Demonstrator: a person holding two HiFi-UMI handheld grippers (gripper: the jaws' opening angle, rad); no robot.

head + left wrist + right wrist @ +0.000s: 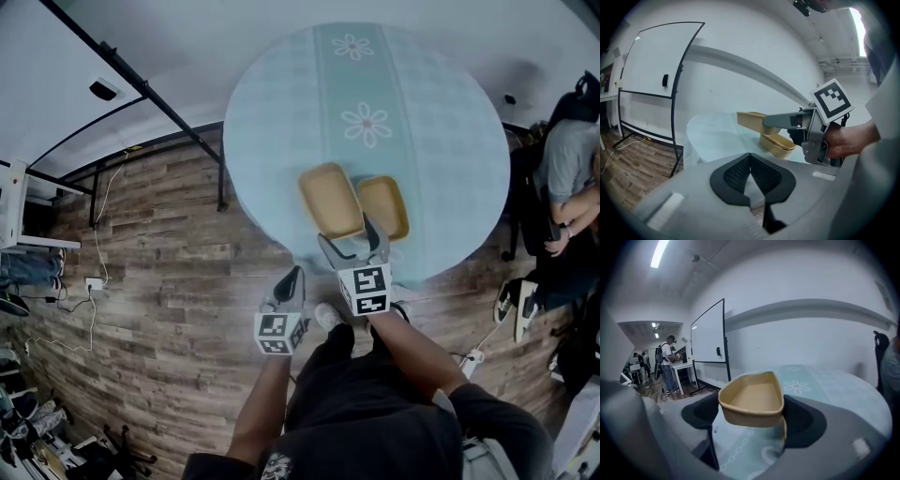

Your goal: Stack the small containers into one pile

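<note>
**Container gripped above the worktop, second one alongside**

Right tool (352, 239) is closed on the held container (330, 200), a shallow tan tray with rounded corners. In the right gripper view both pads press against its side walls and its open top faces up. It is empty inside. The left gripper view shows it raised off the cloth and sitting higher than the second container (383, 207), which rests on the worktop (281, 122) near the front edge. From the head view the two trays lie just beside each other, the held one on the left. Whether their rims touch cannot be told.

The worktop is round and covered in a pale blue cloth with a band of flower prints down the middle.

The left tool (291, 281) has its jaws together with nothing between them. It hangs off the worktop's near edge, over the wooden floor (169, 281), to the left of the right tool. A whiteboard (651, 79) on a dark frame stands by the wall beyond.
</note>
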